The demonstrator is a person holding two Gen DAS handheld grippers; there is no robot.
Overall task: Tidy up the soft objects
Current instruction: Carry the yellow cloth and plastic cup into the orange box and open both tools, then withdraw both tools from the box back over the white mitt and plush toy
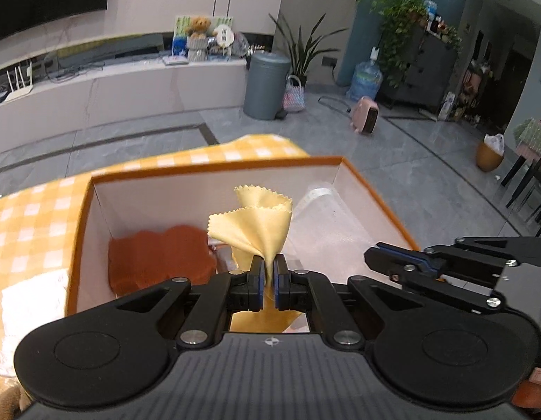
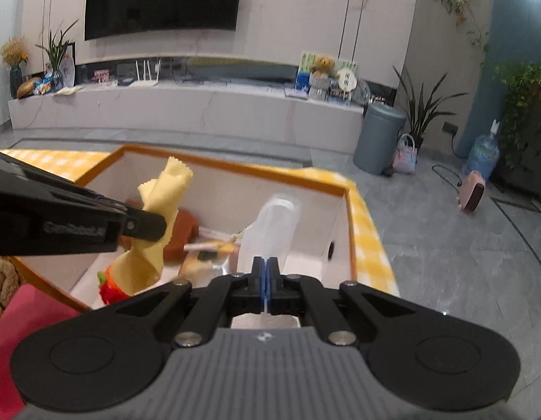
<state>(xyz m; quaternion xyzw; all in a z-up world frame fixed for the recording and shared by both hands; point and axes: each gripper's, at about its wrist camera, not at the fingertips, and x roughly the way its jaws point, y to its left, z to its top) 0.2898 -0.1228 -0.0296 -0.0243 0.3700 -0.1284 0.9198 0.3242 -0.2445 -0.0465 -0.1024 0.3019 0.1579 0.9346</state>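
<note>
An orange-rimmed box [image 1: 214, 169] with white inner walls stands on a yellow checked tablecloth [image 1: 32, 210]. My left gripper [image 1: 268, 273] is shut on a pale yellow cloth [image 1: 260, 224] with a zigzag edge, held over the box; it also shows in the right wrist view [image 2: 158, 210]. My right gripper [image 2: 267, 273] is shut on a clear plastic bag [image 2: 273, 227], also over the box [image 2: 235, 168]; the bag shows in the left wrist view [image 1: 326, 217]. A rust-brown cloth [image 1: 158, 259] lies inside the box.
A red and orange soft item [image 2: 109, 287] lies in the box's near corner. A pink cloth [image 2: 22, 332] and a brown plush [image 2: 1, 287] sit at the left. A white cloth [image 1: 32, 308] lies left of the box. Grey floor surrounds the table.
</note>
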